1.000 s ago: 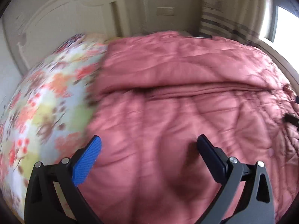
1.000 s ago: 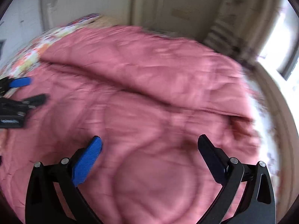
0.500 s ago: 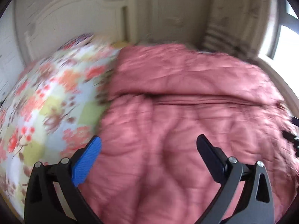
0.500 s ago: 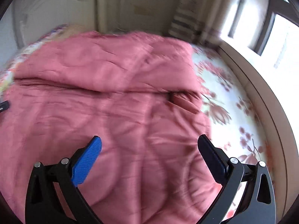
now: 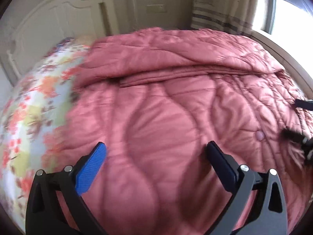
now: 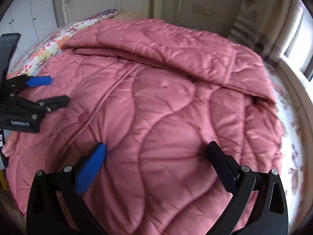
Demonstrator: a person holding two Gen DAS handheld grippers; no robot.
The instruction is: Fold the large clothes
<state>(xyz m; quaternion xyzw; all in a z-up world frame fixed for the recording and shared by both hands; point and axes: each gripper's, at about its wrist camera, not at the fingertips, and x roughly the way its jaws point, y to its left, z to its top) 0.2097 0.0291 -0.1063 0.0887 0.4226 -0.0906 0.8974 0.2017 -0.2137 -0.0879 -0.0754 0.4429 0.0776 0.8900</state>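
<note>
The left tongs (image 5: 155, 152) are hanging wide open, holding nothing, over the pink coat (image 6: 166, 105), which is lying spread on the bed (image 5: 33, 105) ahead of and beneath both. The right tongs (image 6: 156, 152) are gaping equally wide and empty, tips pressing its quilting.

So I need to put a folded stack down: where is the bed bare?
Bare floral sheet runs along the window side, right of the pink quilted garment; another patch lies between it and the headboard. The middle is covered.
</note>
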